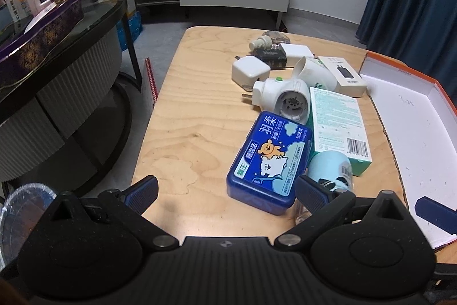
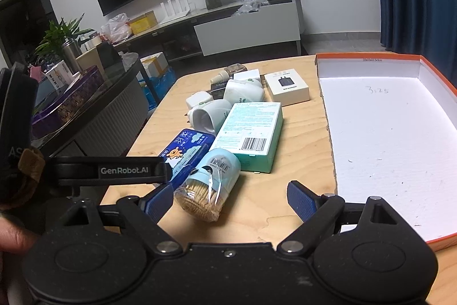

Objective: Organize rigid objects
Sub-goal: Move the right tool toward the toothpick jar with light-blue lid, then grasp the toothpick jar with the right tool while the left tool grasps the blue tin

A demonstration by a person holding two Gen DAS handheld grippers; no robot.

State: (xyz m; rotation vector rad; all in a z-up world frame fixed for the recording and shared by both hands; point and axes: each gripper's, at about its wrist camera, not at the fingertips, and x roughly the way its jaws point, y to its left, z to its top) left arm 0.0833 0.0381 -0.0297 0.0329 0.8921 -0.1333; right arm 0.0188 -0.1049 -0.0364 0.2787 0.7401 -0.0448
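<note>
On the wooden tabletop (image 1: 182, 110) ahead of you, the clutter sits in one cluster toward the right half, leaving the left half bare wood out to its rounded edge. Your left gripper (image 1: 227, 190) has its jaws spread apart and holds nothing; the blue toothpick case (image 1: 270, 162) lies right in front of it, its near corner between the two fingers. Your right gripper (image 2: 231, 197) also has its jaws apart, empty, with the toothpick jar (image 2: 210, 185) lying on its side just ahead, nearer the left finger. Behind the jar, the mint-green box (image 2: 251, 130) lies flat, touching the jar's pale blue cap. Farther back sit the white plug-in vaporizer (image 1: 281, 96), a white charger (image 1: 250, 70) and the small white adapter box (image 2: 287, 86). To your right, the open orange-rimmed box lid (image 2: 385, 127) lies empty, its near left edge beside the cluster, with a strip of bare wood between it and the mint-green box. Its far right corner overhangs the tabletop edge.
</note>
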